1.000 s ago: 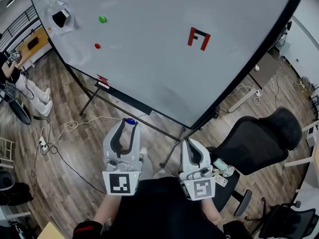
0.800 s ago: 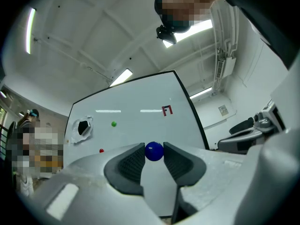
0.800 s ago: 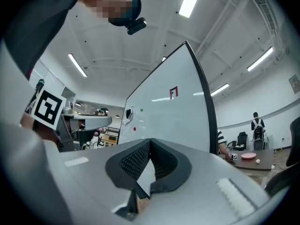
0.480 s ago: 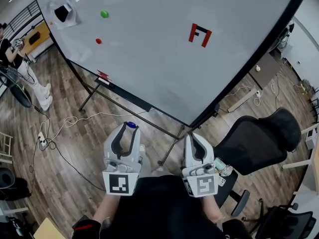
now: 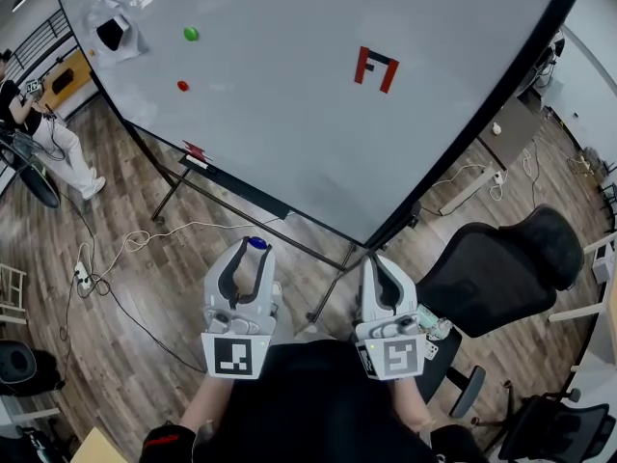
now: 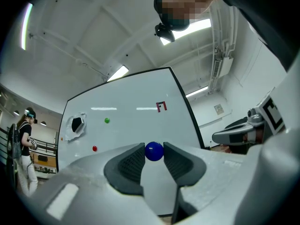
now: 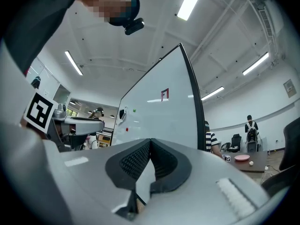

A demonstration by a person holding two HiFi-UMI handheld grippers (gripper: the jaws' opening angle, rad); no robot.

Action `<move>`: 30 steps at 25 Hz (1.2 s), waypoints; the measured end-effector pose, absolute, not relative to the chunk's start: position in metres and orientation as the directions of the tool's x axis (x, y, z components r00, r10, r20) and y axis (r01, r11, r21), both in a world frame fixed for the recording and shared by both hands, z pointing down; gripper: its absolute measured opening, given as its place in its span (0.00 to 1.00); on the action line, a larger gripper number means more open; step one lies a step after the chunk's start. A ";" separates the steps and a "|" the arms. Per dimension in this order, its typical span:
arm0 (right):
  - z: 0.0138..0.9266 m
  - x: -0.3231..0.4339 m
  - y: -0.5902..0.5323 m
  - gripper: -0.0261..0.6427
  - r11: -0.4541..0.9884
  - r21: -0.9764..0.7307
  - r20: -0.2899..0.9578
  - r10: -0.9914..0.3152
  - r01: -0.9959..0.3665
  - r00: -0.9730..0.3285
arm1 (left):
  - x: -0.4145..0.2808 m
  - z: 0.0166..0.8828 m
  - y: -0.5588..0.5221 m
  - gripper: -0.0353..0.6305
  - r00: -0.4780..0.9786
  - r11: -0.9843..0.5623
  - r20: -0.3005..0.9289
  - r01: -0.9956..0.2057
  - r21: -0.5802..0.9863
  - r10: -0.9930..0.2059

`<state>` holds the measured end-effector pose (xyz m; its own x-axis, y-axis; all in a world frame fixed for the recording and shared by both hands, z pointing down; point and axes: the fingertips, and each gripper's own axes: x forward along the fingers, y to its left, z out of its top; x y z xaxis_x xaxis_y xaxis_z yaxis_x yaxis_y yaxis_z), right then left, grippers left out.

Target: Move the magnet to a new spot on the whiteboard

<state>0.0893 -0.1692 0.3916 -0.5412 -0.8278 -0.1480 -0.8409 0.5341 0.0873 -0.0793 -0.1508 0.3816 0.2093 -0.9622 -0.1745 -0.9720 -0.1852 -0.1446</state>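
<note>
The whiteboard (image 5: pixel 289 114) is cut off by the head view's top edge.

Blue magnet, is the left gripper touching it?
Touching. In the left gripper view, the left gripper pinches the blue magnet between both jaws.

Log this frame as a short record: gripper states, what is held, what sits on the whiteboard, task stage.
left gripper: shut on the blue magnet, held in the air short of the board
right gripper: shut, nothing between the jaws
whiteboard: carries a green magnet, a red magnet, a red mark and a black object at upper left
task stage: blue magnet off the board, not yet placed
surroundings: office chair on the right, person standing at far left
</note>
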 end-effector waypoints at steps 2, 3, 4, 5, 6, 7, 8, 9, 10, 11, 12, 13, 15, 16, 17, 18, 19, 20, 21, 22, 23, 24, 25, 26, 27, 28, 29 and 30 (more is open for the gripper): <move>0.393 0.090 -0.172 0.04 0.529 0.087 -0.145 -0.831 -0.844 -0.536 | -0.078 0.380 -0.153 0.25 0.217 -0.192 -0.181 -0.971 -0.145 -0.959; 0.394 0.091 -0.173 0.04 0.527 0.086 -0.142 -0.833 -0.845 -0.534 | -0.077 0.380 -0.155 0.25 0.221 -0.196 -0.180 -0.969 -0.147 -0.958; 0.395 0.091 -0.175 0.04 0.525 0.085 -0.139 -0.835 -0.847 -0.532 | -0.076 0.380 -0.156 0.25 0.226 -0.200 -0.179 -0.968 -0.149 -0.958; 0.396 0.092 -0.176 0.04 0.521 0.083 -0.135 -0.839 -0.849 -0.528 | -0.076 0.380 -0.158 0.25 0.229 -0.204 -0.179 -0.968 -0.148 -0.957; 0.398 0.092 -0.177 0.04 0.517 0.081 -0.130 -0.842 -0.852 -0.523 | -0.075 0.380 -0.160 0.25 0.233 -0.209 -0.180 -0.967 -0.144 -0.956; 0.399 0.093 -0.178 0.04 0.513 0.080 -0.124 -0.846 -0.855 -0.519 | -0.075 0.379 -0.162 0.25 0.238 -0.214 -0.182 -0.967 -0.141 -0.954; 0.401 0.094 -0.178 0.04 0.509 0.079 -0.119 -0.849 -0.857 -0.515 | -0.074 0.378 -0.164 0.25 0.244 -0.220 -0.187 -0.965 -0.140 -0.952; 0.401 0.094 -0.179 0.04 0.505 0.079 -0.116 -0.851 -0.859 -0.512 | -0.072 0.376 -0.167 0.25 0.252 -0.227 -0.194 -0.964 -0.141 -0.948; 0.402 0.094 -0.179 0.04 0.502 0.079 -0.114 -0.853 -0.861 -0.509 | -0.070 0.374 -0.169 0.25 0.261 -0.236 -0.201 -0.962 -0.141 -0.944; 0.402 0.094 -0.180 0.04 0.499 0.080 -0.113 -0.856 -0.863 -0.505 | -0.068 0.373 -0.172 0.25 0.270 -0.245 -0.203 -0.959 -0.141 -0.941; 0.403 0.094 -0.181 0.04 0.495 0.080 -0.111 -0.858 -0.865 -0.501 | -0.066 0.374 -0.175 0.25 0.280 -0.255 -0.200 -0.956 -0.142 -0.939; 0.404 0.094 -0.183 0.04 0.489 0.079 -0.110 -0.862 -0.869 -0.495 | -0.064 0.374 -0.178 0.25 0.292 -0.266 -0.197 -0.953 -0.147 -0.936; 0.405 0.096 -0.186 0.04 0.474 0.076 -0.106 -0.871 -0.877 -0.480 | -0.059 0.372 -0.185 0.25 0.315 -0.287 -0.199 -0.945 -0.156 -0.928; 0.406 0.098 -0.188 0.04 0.465 0.074 -0.104 -0.876 -0.882 -0.471 | -0.057 0.372 -0.189 0.25 0.325 -0.297 -0.198 -0.942 -0.157 -0.925; 0.407 0.099 -0.190 0.04 0.457 0.073 -0.102 -0.881 -0.887 -0.462 | -0.056 0.372 -0.192 0.25 0.333 -0.306 -0.196 -0.940 -0.154 -0.922; 0.407 0.101 -0.192 0.04 0.449 0.071 -0.099 -0.885 -0.891 -0.454 | -0.054 0.372 -0.196 0.25 0.340 -0.314 -0.196 -0.937 -0.152 -0.920; 0.408 0.102 -0.194 0.04 0.441 0.070 -0.097 -0.890 -0.895 -0.446 | -0.053 0.371 -0.199 0.25 0.347 -0.321 -0.197 -0.935 -0.152 -0.917; 0.409 0.103 -0.196 0.04 0.432 0.068 -0.095 -0.895 -0.899 -0.437 | -0.052 0.370 -0.203 0.25 0.356 -0.330 -0.197 -0.931 -0.154 -0.914; 0.409 0.104 -0.198 0.04 0.422 0.066 -0.094 -0.900 -0.904 -0.427 | -0.051 0.369 -0.207 0.25 0.365 -0.338 -0.198 -0.928 -0.156 -0.910; 0.409 0.105 -0.200 0.04 0.412 0.064 -0.093 -0.904 -0.909 -0.416 | -0.050 0.367 -0.211 0.25 0.374 -0.347 -0.202 -0.925 -0.157 -0.905; 0.409 0.106 -0.202 0.04 0.403 0.063 -0.092 -0.909 -0.913 -0.407 | -0.049 0.365 -0.215 0.25 0.382 -0.355 -0.207 -0.921 -0.158 -0.901; 0.409 0.107 -0.204 0.04 0.394 0.062 -0.092 -0.912 -0.917 -0.399 | -0.047 0.363 -0.218 0.25 0.391 -0.363 -0.210 -0.918 -0.160 -0.896; 0.409 0.107 -0.205 0.04 0.387 0.063 -0.092 -0.915 -0.920 -0.392 | -0.046 0.361 -0.222 0.25 0.399 -0.370 -0.213 -0.915 -0.161 -0.892; 0.409 0.108 -0.207 0.04 0.381 0.063 -0.094 -0.918 -0.922 -0.385 | -0.046 0.360 -0.225 0.25 0.405 -0.377 -0.215 -0.912 -0.161 -0.889; 0.408 0.108 -0.209 0.04 0.375 0.064 -0.099 -0.920 -0.925 -0.380 | -0.045 0.358 -0.229 0.25 0.411 -0.383 -0.218 -0.910 -0.160 -0.885; 0.407 0.108 -0.211 0.04 0.370 0.064 -0.103 -0.921 -0.927 -0.375 | -0.044 0.357 -0.233 0.25 0.416 -0.388 -0.222 -0.907 -0.160 -0.882; 0.406 0.107 -0.213 0.04 0.365 0.064 -0.106 -0.923 -0.929 -0.370 | -0.044 0.355 -0.236 0.25 0.422 -0.394 -0.225 -0.905 -0.160 -0.878; 0.406 0.107 -0.215 0.04 0.360 0.062 -0.105 -0.925 -0.931 -0.365 | -0.043 0.354 -0.240 0.25 0.426 -0.398 -0.228 -0.903 -0.160 -0.876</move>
<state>0.1068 -0.2150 0.4063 -0.3650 -0.9251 -0.1051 -0.9308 0.3602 0.0618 -0.0434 -0.2397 0.3537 0.4262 -0.8755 -0.2275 -0.9033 -0.3982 -0.1599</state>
